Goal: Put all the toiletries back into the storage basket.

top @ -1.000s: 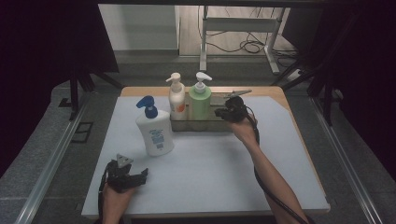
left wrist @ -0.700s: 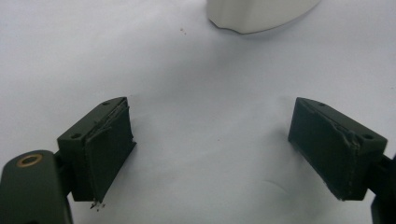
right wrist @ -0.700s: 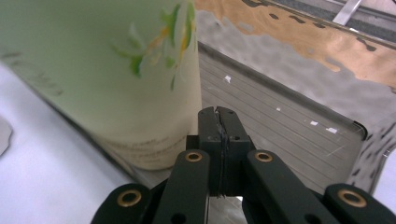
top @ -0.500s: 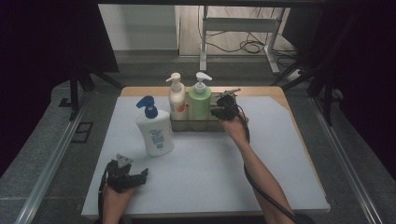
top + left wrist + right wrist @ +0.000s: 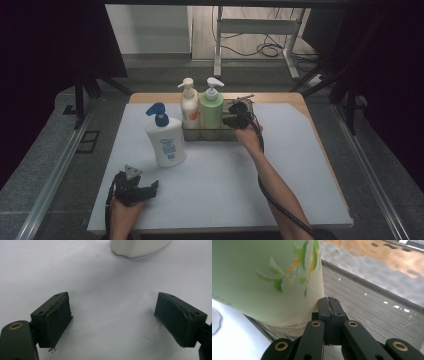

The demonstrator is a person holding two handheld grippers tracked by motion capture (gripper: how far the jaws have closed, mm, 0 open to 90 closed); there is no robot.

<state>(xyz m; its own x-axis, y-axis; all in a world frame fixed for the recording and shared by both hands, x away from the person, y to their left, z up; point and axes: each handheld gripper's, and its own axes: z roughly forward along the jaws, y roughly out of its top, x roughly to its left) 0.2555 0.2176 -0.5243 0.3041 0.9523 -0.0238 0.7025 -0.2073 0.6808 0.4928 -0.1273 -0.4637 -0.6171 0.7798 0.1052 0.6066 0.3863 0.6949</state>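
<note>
The right gripper point(image 5: 235, 120) sits at the clear tray point(image 5: 210, 134) near the back of the table point(image 5: 300, 165), its jaws pressed flat together with nothing between them. In the right gripper view the closed tip point(image 5: 329, 305) rests against the lower side of the green bottle point(image 5: 267, 280), at the tray's dark rim. That bottle point(image 5: 211, 107) stands upright in the tray with the cream bottle point(image 5: 189, 105) just beside it.

The left gripper point(image 5: 134, 187) rests low at the near edge, jaws wide apart and empty over the bare white surface. The white bottle with the blue pump point(image 5: 165, 137) stands on the table outside the tray, between that gripper and the tray.

The risk, as I judge it, lies in the closed tip. A push against the green bottle's base could slide it into the cream bottle or tip it, since both are tall and top-heavy with pumps. The tray is light-looking and could shift as well. If the aim is to lift the green bottle, the jaws must first open, and there is little room beside the tray wall to do that cleanly.
</note>
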